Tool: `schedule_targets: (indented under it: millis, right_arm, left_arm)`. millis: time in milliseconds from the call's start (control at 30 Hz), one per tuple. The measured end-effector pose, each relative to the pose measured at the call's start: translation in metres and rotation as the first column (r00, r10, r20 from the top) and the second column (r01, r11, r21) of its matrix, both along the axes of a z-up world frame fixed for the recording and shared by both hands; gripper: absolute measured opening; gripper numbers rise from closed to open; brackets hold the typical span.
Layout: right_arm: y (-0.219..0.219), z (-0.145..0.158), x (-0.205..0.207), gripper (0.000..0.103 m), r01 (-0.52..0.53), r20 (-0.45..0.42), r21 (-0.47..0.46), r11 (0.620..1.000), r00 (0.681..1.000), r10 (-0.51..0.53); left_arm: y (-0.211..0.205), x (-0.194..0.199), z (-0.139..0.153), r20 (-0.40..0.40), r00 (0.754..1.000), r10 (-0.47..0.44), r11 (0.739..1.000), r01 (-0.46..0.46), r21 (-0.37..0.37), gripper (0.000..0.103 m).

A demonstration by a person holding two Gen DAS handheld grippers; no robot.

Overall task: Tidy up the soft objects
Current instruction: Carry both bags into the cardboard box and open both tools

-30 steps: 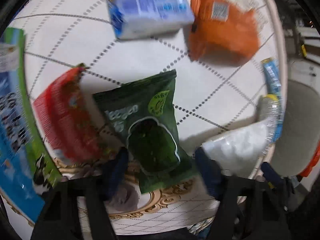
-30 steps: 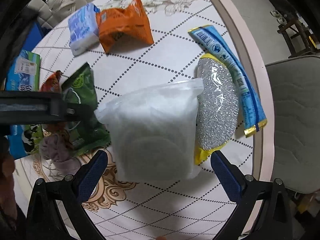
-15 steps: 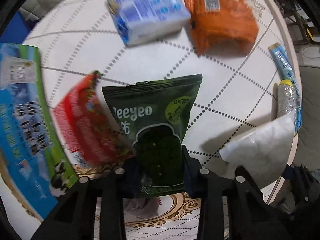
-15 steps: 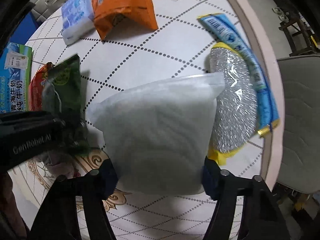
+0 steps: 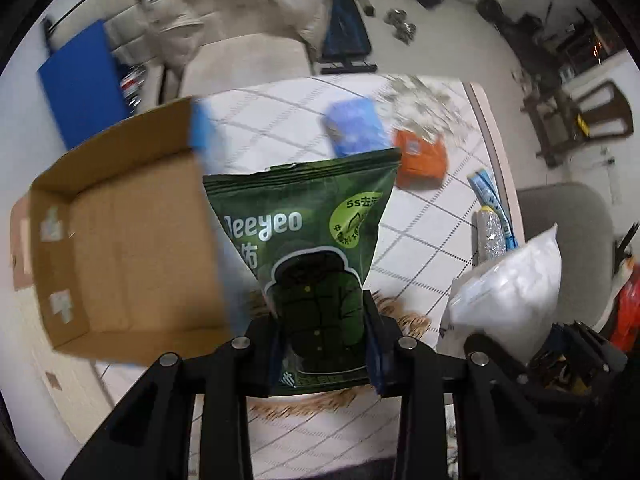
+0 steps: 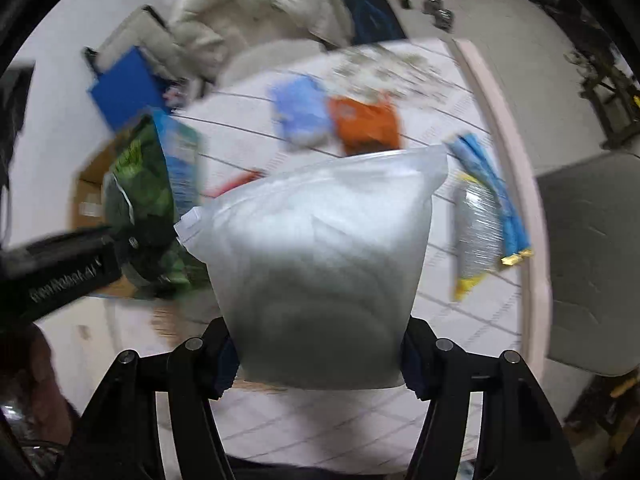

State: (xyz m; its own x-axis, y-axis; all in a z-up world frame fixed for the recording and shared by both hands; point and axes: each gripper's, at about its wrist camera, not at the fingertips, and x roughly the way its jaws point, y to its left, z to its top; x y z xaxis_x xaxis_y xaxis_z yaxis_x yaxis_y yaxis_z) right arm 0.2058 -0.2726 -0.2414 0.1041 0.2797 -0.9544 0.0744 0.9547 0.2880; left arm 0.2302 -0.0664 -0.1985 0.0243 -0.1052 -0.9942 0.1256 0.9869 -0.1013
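Note:
My left gripper (image 5: 325, 344) is shut on a green packet (image 5: 308, 248) marked "deeyeo" and holds it upright above the table. An open cardboard box (image 5: 120, 248) sits just to its left. My right gripper (image 6: 318, 356) is shut on a white translucent zip bag (image 6: 320, 264), also lifted; the bag shows at the right of the left wrist view (image 5: 508, 280). The green packet and left gripper appear at the left of the right wrist view (image 6: 140, 208).
On the white patterned table (image 5: 420, 240) lie a blue tissue pack (image 5: 352, 124), an orange packet (image 5: 422, 160), a silver scourer pack (image 6: 476, 228) and a long blue packet (image 6: 492, 192). A grey chair (image 6: 592, 256) stands right of the table edge. A blue-green carton (image 6: 180, 160) lies near the box.
Both grippers closed on their packets and lifted them off the table. The views tilted up, bringing the cardboard box and the room into sight.

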Motion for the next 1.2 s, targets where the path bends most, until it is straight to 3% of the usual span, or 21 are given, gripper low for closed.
schedule_targets:
  millis: [100,233,367,467,633,900,1100,1200]
  right_arm:
    - [0.042,0.034,0.004,0.067,-0.033,0.035,0.091,0.995,0.999,0.03]
    - [0.132,0.056,0.021,0.067,-0.107,0.064,0.129,0.986,0.993,0.099]
    - [0.221,0.038,0.056,0.067,-0.147,0.036,0.142,0.979,0.989,0.143]
    - [0.271,0.01,0.077,0.067,-0.158,-0.004,0.122,0.98,0.987,0.16]
    - [0.329,-0.045,0.115,0.067,-0.165,-0.073,0.051,0.985,0.983,0.169]
    - [0.352,-0.107,0.141,0.068,-0.16,-0.127,-0.059,0.985,0.98,0.152]
    - [0.358,-0.109,0.143,0.075,-0.176,-0.148,-0.079,0.981,0.976,0.163]
    - [0.358,-0.101,0.14,0.087,-0.211,-0.147,-0.104,0.972,0.97,0.195]
  left_arm:
    - [0.066,0.012,0.012,-0.005,0.999,0.048,0.999,-0.048,0.017,0.03]
    - [0.143,0.027,0.004,-0.024,0.994,0.103,0.992,-0.101,0.076,0.03]
    - [0.205,0.058,-0.031,-0.084,0.99,0.113,0.99,-0.105,0.097,0.031]
    - [0.227,0.085,-0.068,-0.135,0.986,0.102,0.992,-0.09,0.093,0.031]
    - [0.263,0.119,-0.117,-0.219,0.972,0.085,0.995,-0.072,0.065,0.031]
    - [0.273,0.133,-0.16,-0.279,0.958,0.069,0.996,-0.048,0.081,0.031]
    - [0.28,0.127,-0.167,-0.306,0.947,0.101,0.993,-0.078,0.088,0.035]
    - [0.287,0.121,-0.153,-0.282,0.953,0.112,0.992,-0.091,0.087,0.05]
